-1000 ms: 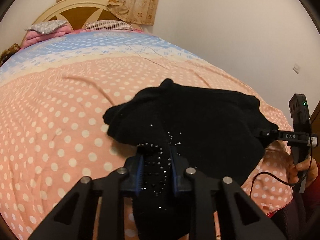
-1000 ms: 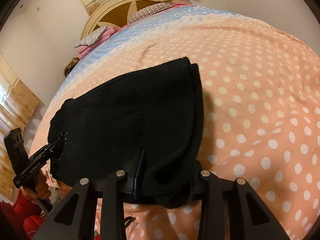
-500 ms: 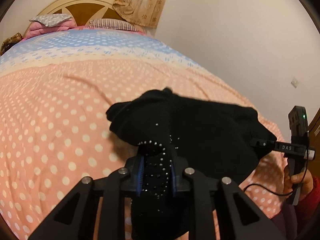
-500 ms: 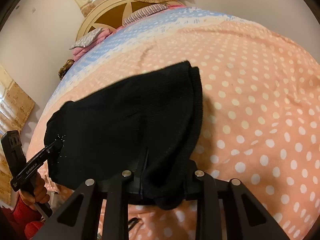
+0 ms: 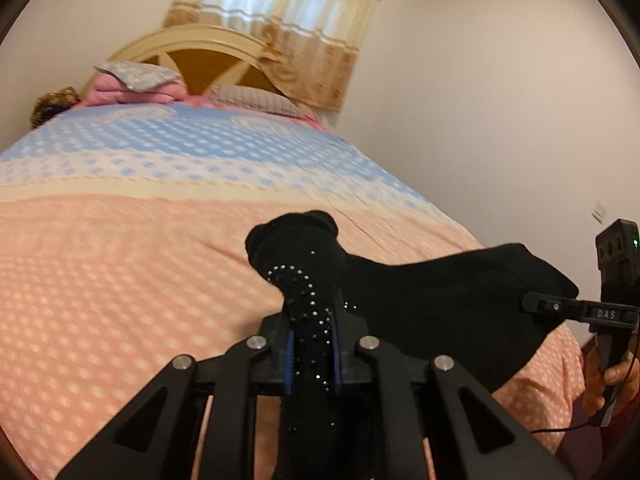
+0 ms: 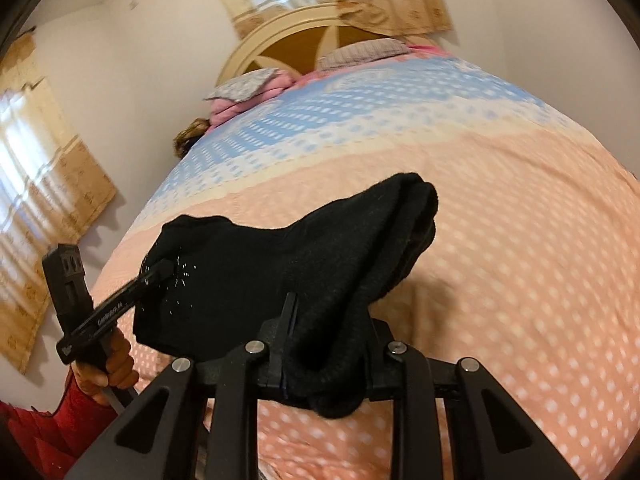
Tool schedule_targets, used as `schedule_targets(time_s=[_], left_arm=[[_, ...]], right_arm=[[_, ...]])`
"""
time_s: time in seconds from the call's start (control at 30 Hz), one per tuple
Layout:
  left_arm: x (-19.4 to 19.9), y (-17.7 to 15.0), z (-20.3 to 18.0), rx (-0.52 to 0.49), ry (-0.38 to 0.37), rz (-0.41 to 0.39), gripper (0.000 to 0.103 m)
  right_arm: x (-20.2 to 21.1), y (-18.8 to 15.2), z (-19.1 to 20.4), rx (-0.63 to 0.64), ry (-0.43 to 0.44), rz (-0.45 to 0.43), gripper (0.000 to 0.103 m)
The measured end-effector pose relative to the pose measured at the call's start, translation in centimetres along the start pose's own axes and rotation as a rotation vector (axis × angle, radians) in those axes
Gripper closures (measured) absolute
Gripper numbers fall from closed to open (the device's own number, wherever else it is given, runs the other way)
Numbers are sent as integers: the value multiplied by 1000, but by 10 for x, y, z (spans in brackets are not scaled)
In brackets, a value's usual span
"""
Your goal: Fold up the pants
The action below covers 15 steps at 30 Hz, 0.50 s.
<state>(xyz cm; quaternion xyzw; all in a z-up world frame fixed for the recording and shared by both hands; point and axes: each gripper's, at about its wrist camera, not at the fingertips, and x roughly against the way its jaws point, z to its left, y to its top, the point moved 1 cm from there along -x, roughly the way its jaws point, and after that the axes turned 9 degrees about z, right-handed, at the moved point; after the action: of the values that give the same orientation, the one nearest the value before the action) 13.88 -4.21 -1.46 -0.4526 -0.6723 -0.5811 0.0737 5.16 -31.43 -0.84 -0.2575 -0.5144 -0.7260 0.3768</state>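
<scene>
Two claws hold the black knitted pants (image 5: 440, 300) clear of the bed with the peach, white-dotted cover (image 5: 120, 280) — the lift stage of a fold appears to be in hand. The left claw (image 5: 312, 344) is clamped shut on a bunched strip of the fabric set with small shiny studs, which stands between its blue-lined pads and runs forward to a rounded end. The right claw (image 6: 326, 344) is closed on a thick roll of the same garment; a lump of cloth hangs below its fingers. Between the two grips the pants span as a slack sheet, sagging toward the cover near the bed's near edge; whether the lowest part touches it cannot be told. A hand (image 6: 116, 360) in a red sleeve (image 6: 76, 412) carries the left tool.

Judgement: the next move calls for carrying both held edges forward together, keeping them level, then laying them down over the rest — uneven travel would skew the fold.
</scene>
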Motion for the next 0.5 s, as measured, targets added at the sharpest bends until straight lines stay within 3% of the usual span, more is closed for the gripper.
schedule_targets(time_s=[0.23, 0.5], left_arm=[[31, 22, 72, 72, 145, -82, 88], [75, 43, 170, 163, 388, -141, 88]], right_arm=[[-44, 41, 66, 84, 115, -5, 77], [-124, 93, 170, 217, 271, 36, 77]])
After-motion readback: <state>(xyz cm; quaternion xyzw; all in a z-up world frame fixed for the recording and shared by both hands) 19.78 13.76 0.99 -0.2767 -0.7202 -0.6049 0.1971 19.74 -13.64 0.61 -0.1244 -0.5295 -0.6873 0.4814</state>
